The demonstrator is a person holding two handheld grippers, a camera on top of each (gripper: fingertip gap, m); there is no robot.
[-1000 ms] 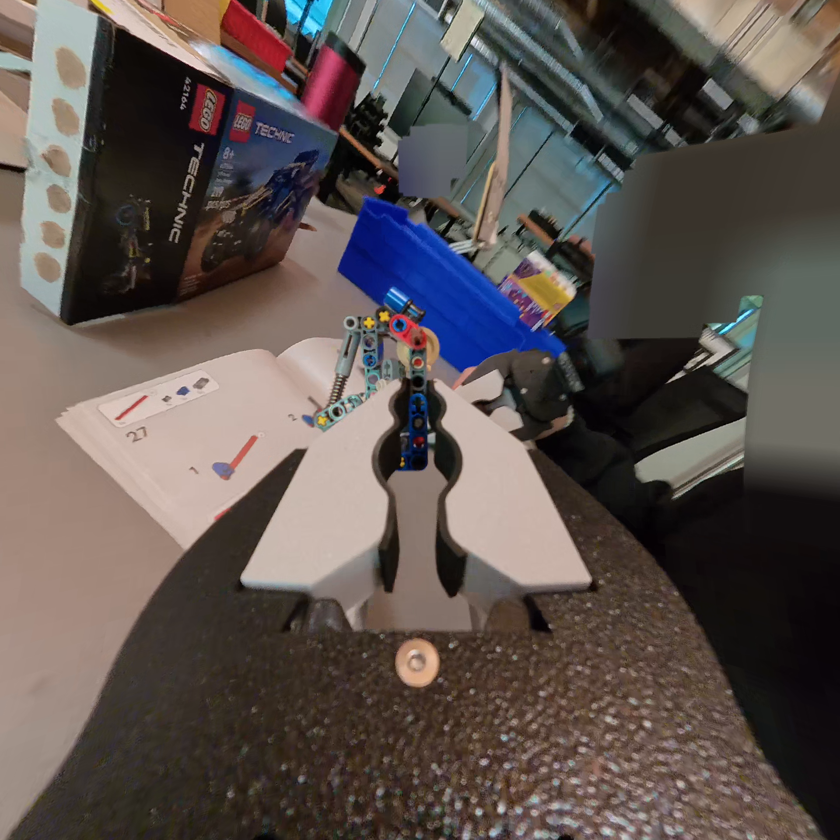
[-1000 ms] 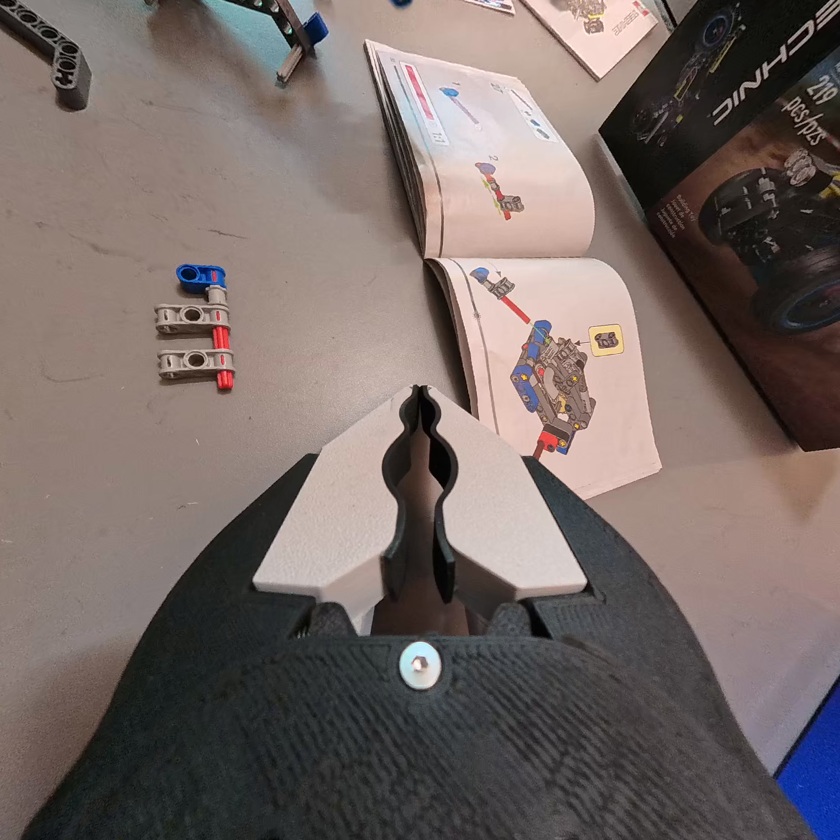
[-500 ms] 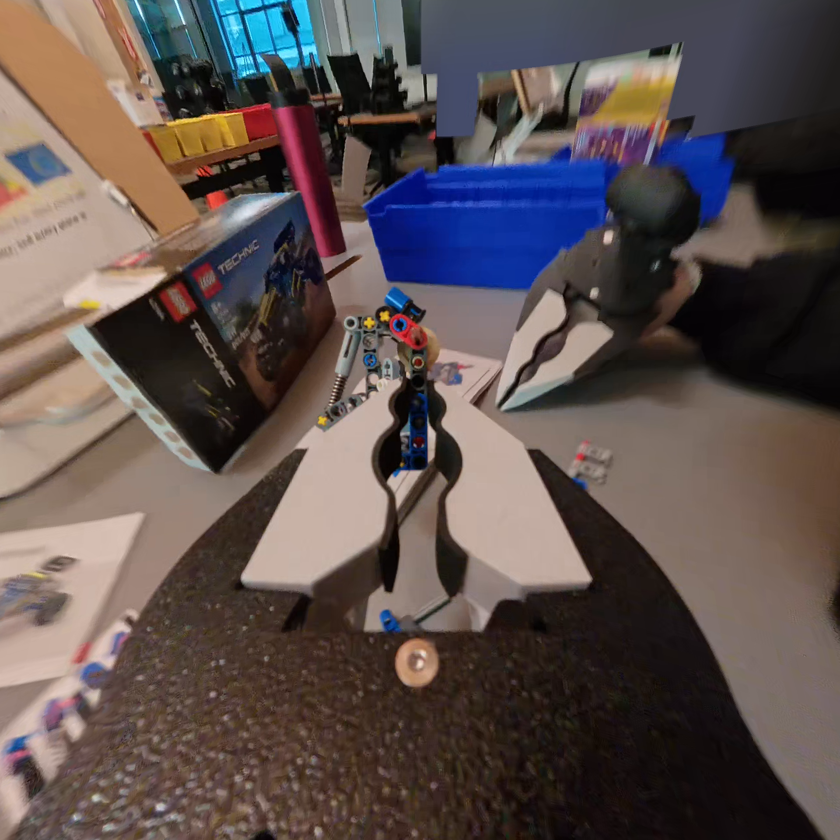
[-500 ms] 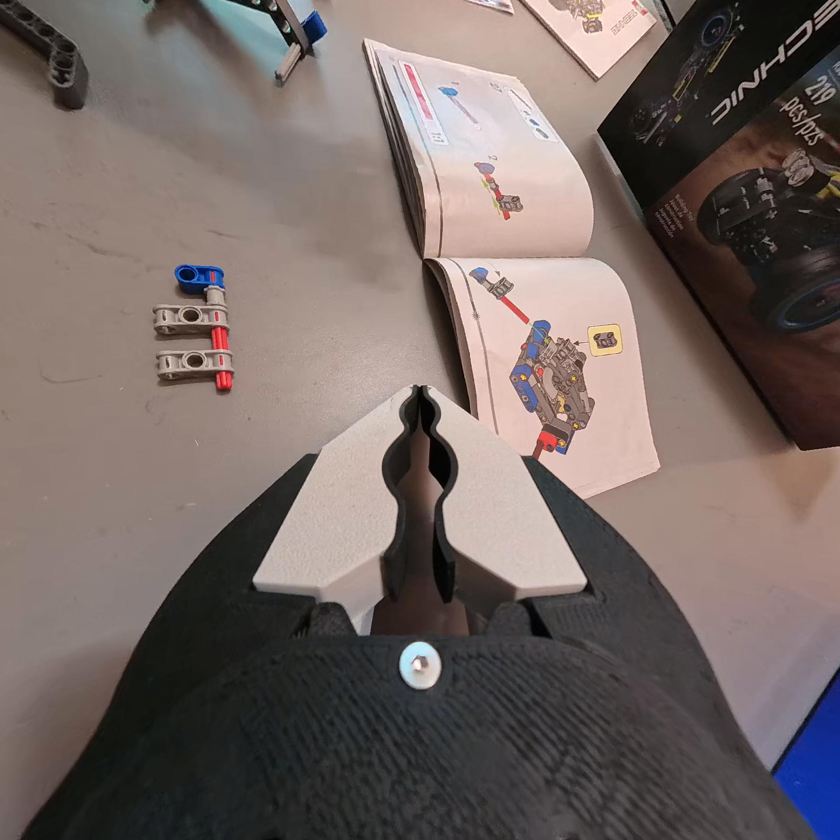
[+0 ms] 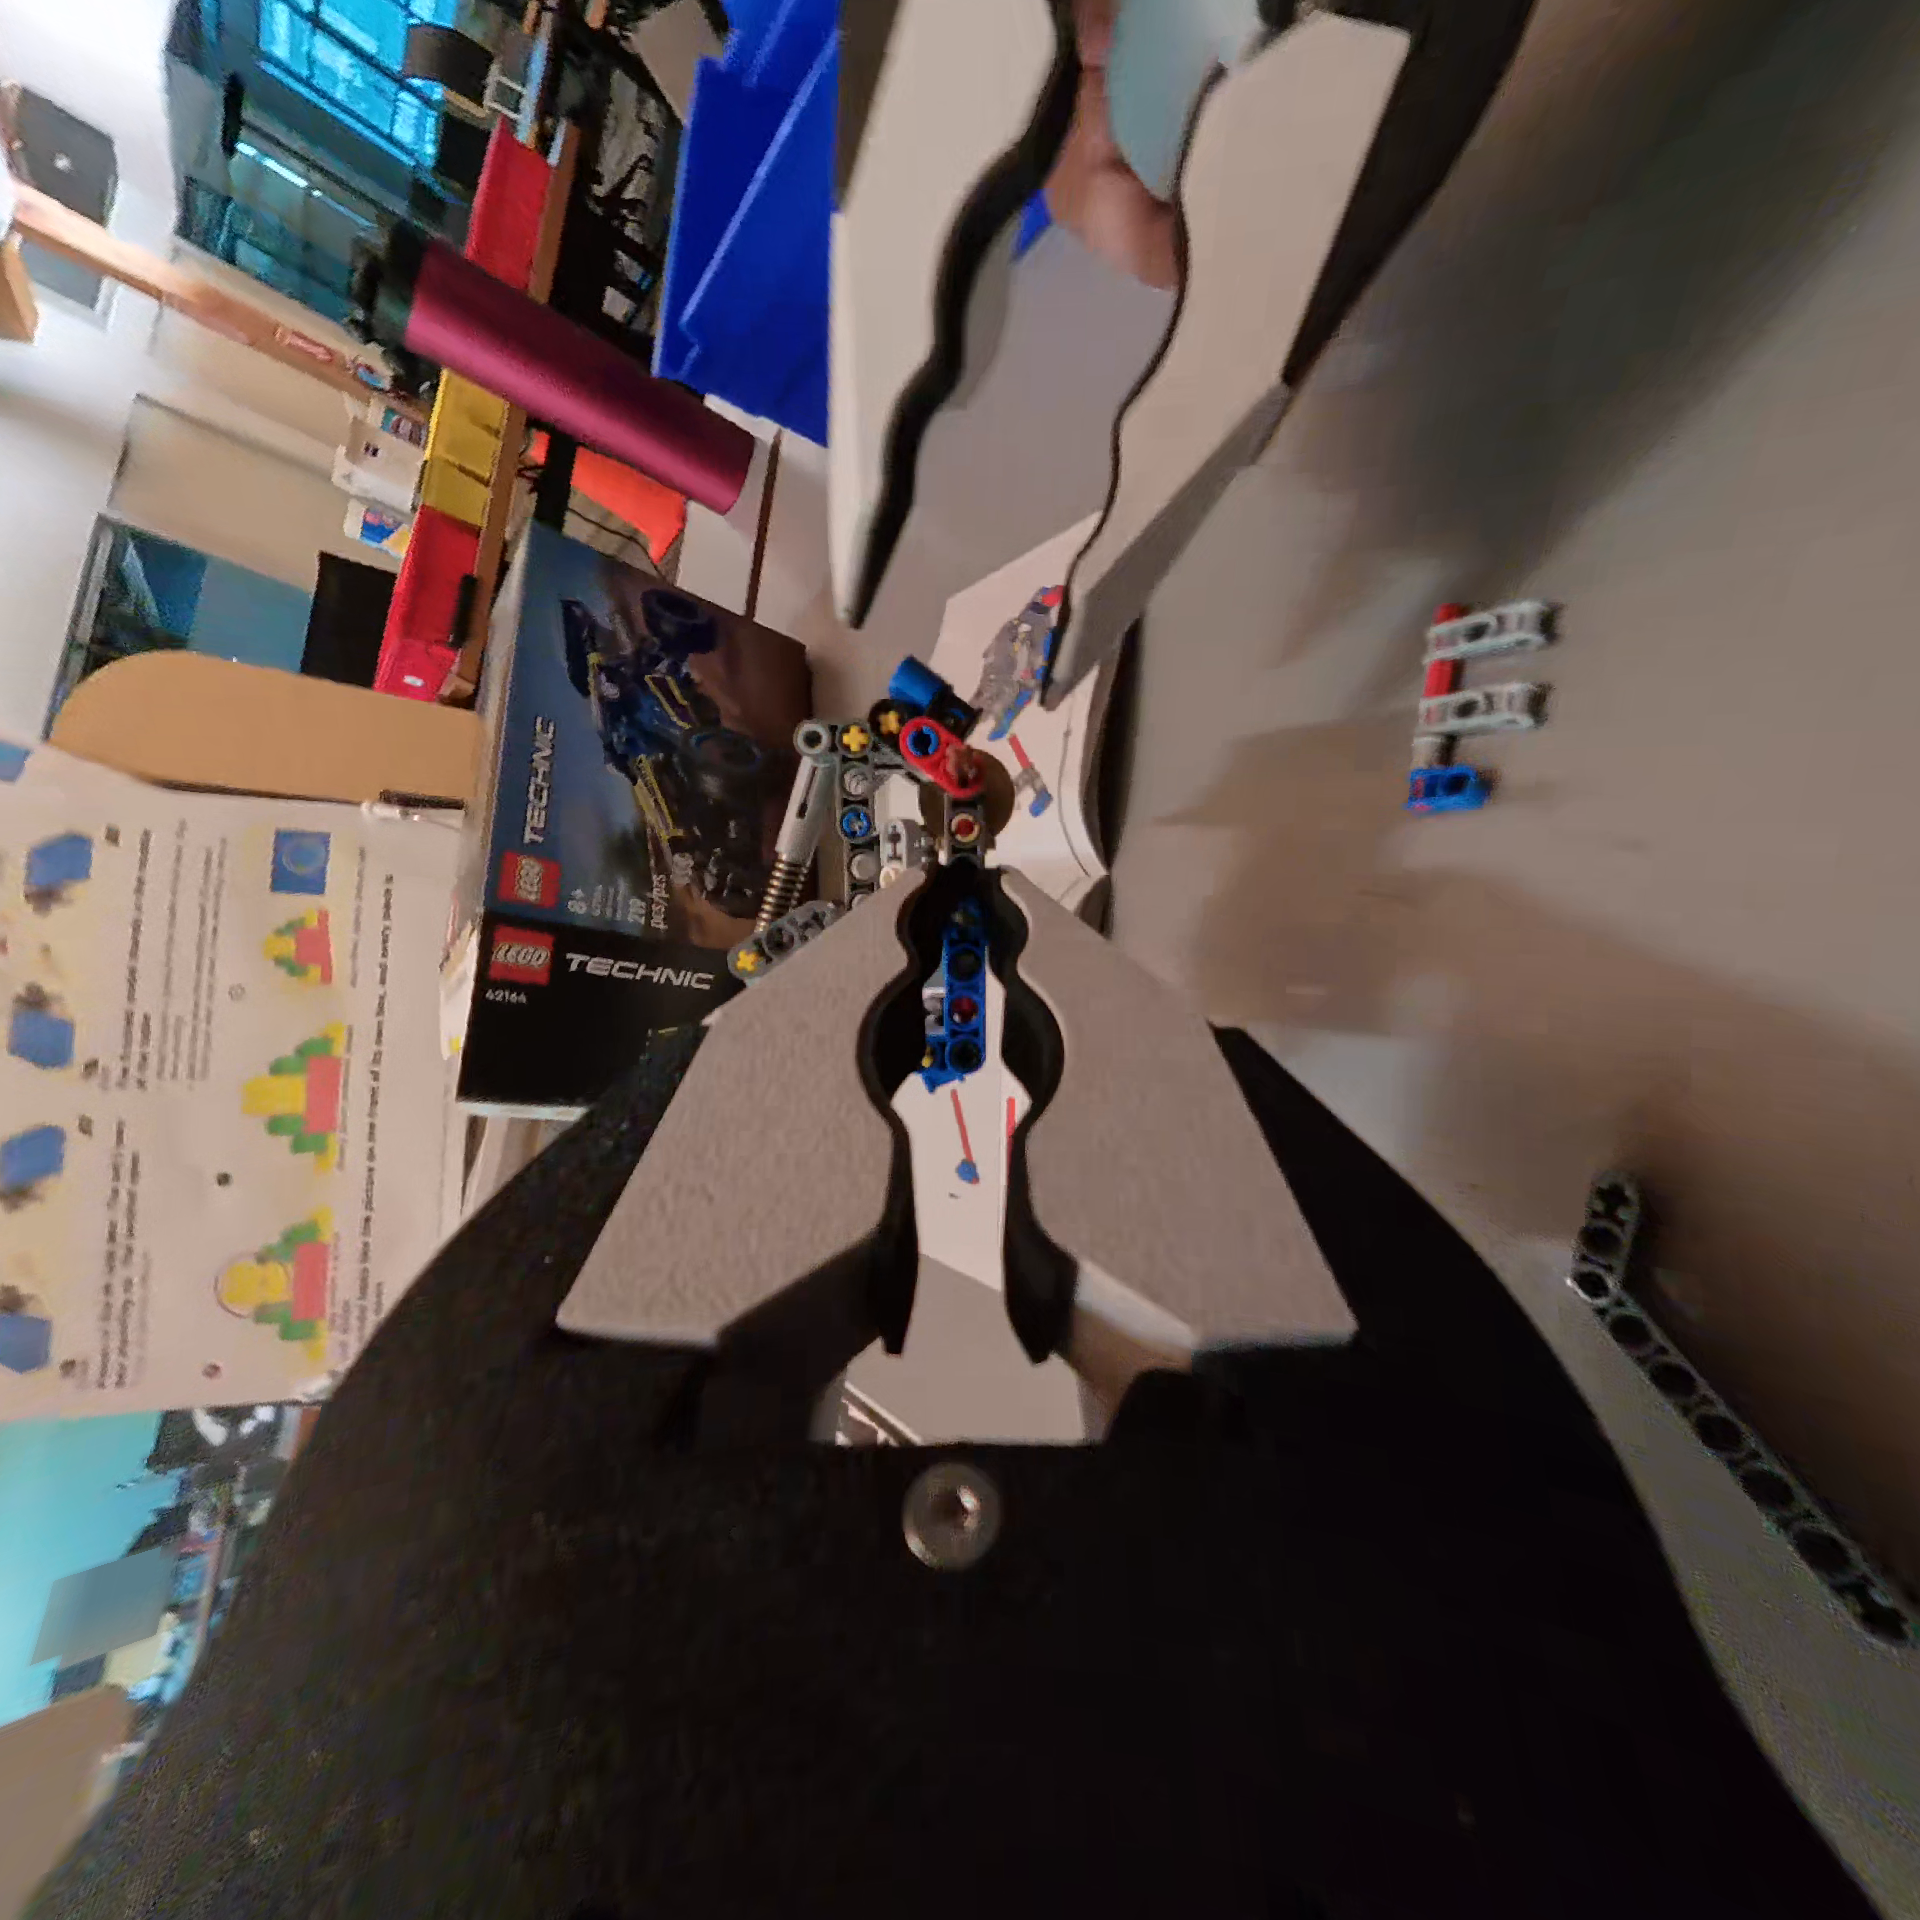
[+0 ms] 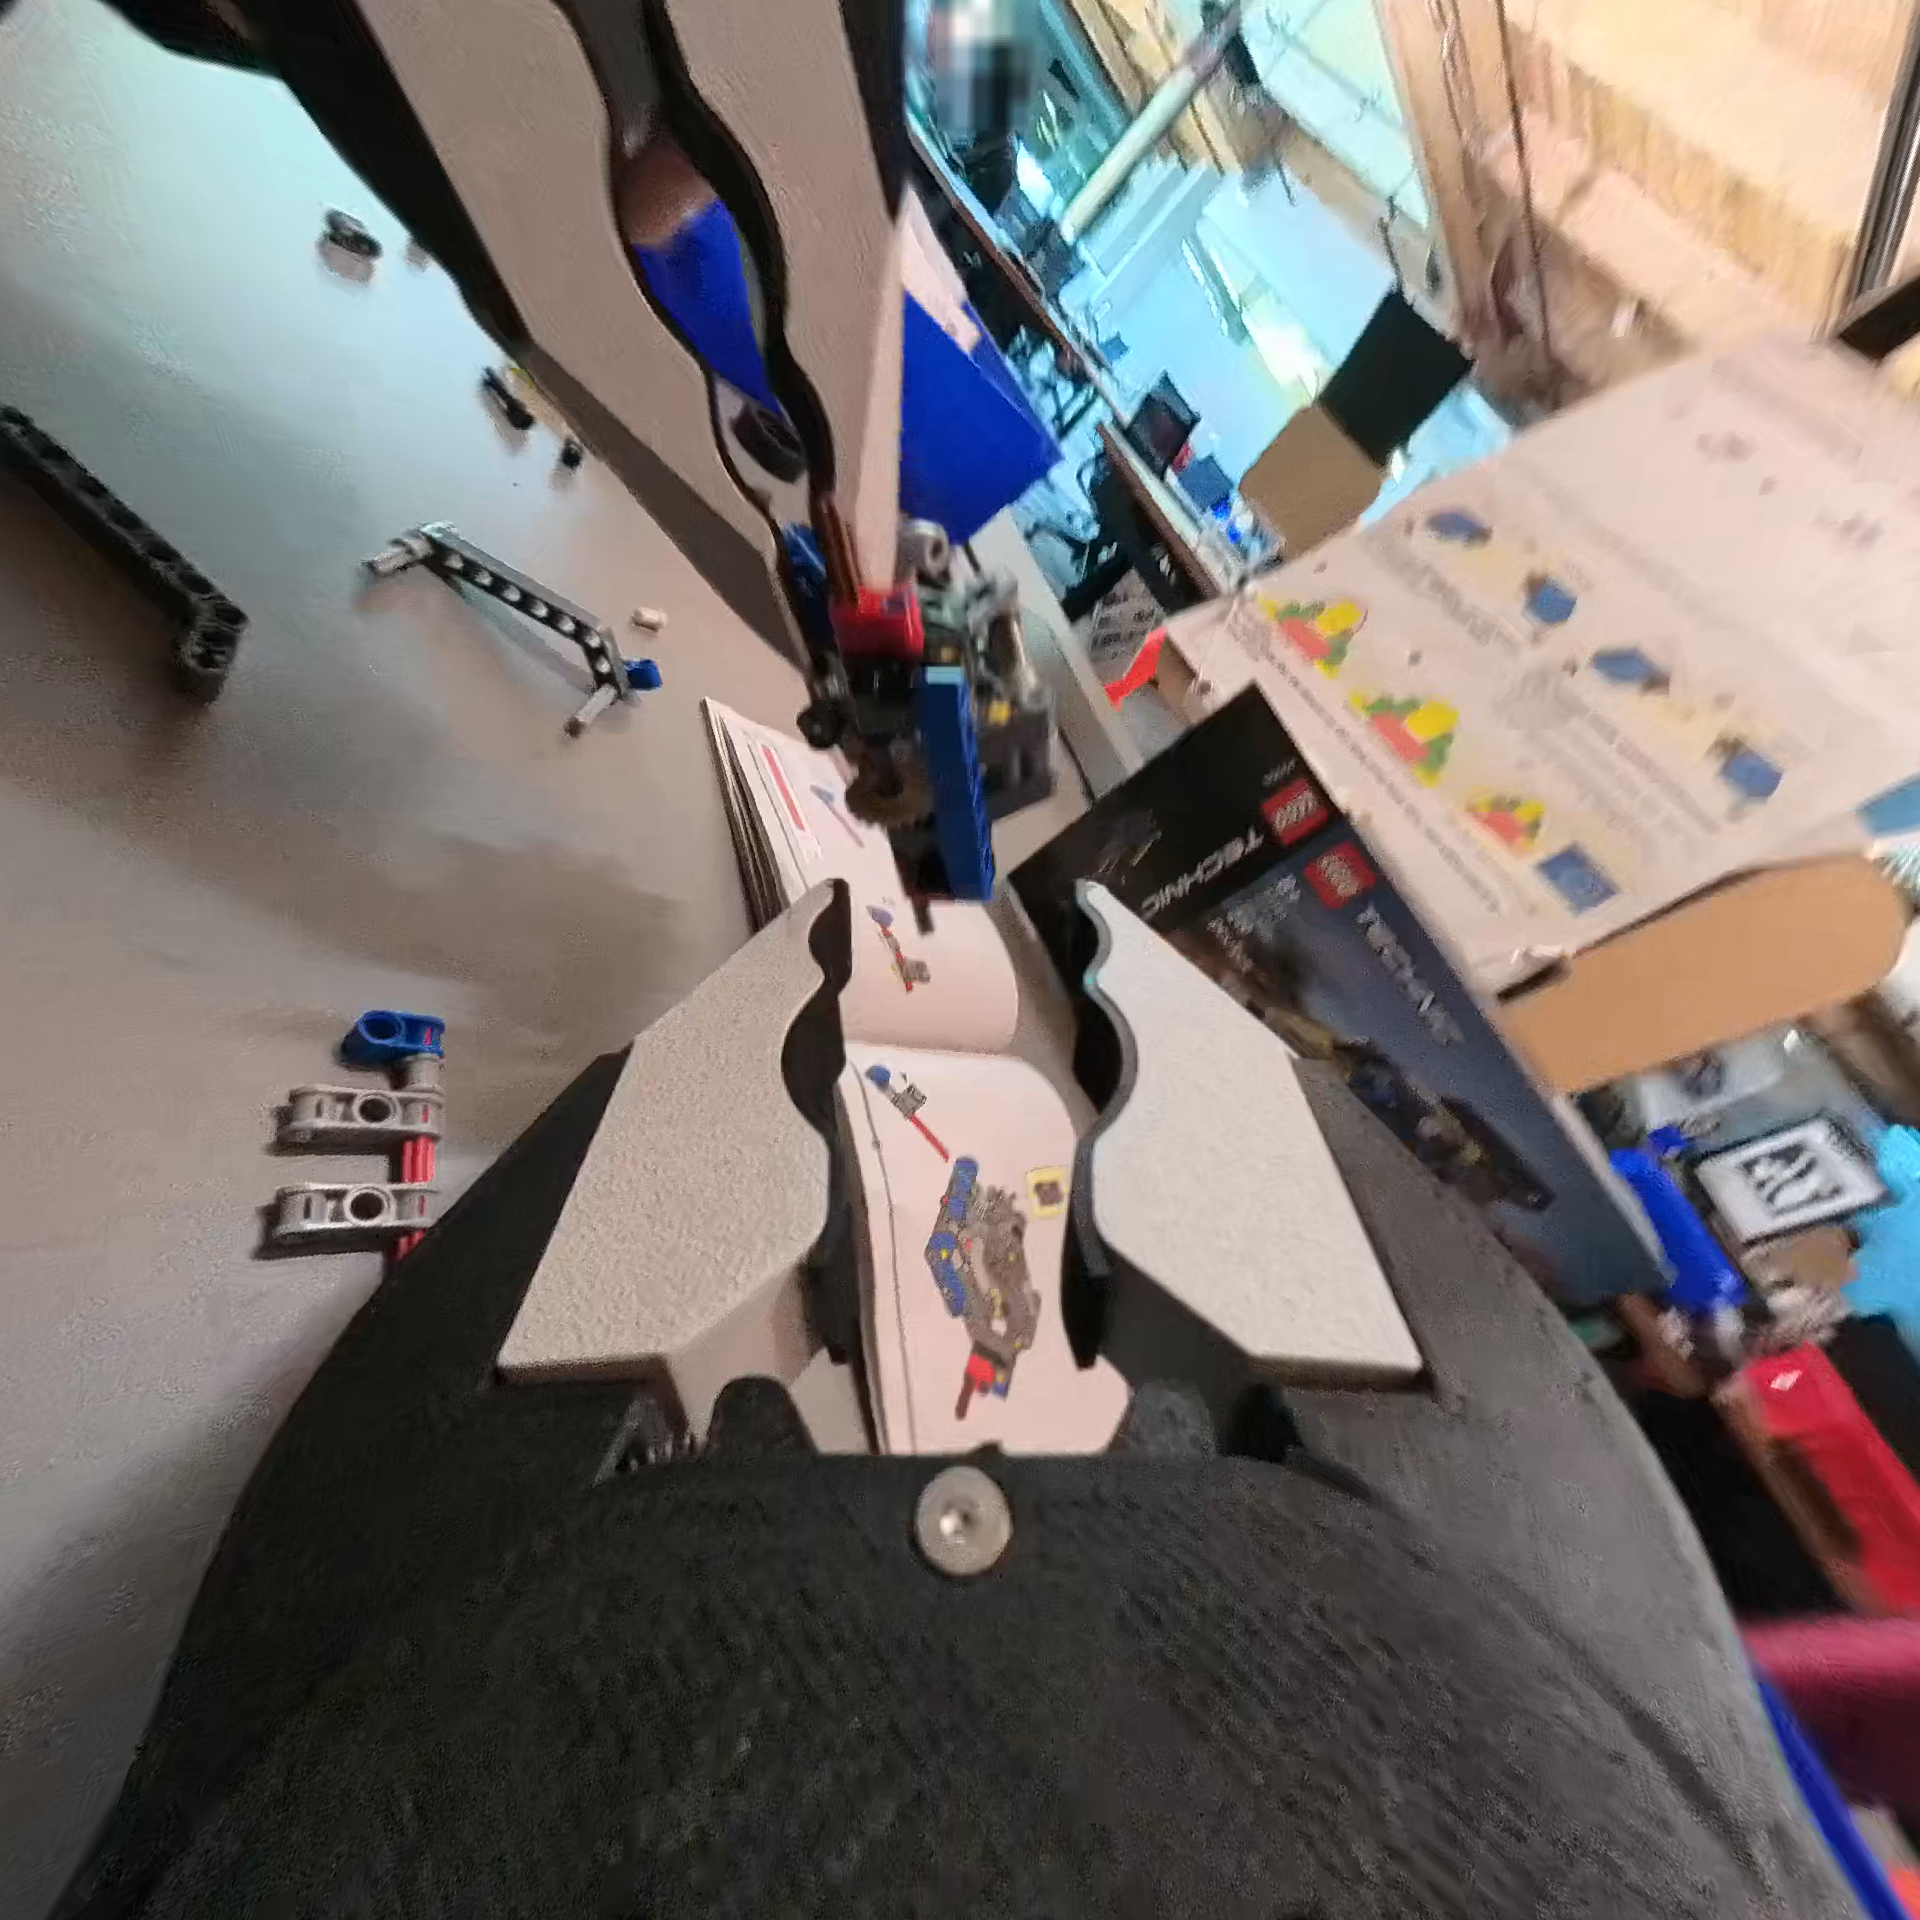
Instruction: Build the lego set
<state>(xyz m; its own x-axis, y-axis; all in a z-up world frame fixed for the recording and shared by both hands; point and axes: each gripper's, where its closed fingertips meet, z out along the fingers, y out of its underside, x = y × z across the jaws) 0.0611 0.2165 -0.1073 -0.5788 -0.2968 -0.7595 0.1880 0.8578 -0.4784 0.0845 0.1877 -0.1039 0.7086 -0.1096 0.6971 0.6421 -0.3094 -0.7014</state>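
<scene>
Grey left hand-held gripper (image 5: 954, 894) rolled sideways, clamped on lego assembly (image 5: 914, 790), right hand-held gripper (image 6: 961, 925) spread apart.

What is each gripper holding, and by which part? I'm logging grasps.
The left gripper is shut on the lego assembly, clamping its blue beam at the lower end. The right gripper is open and holds nothing.
</scene>
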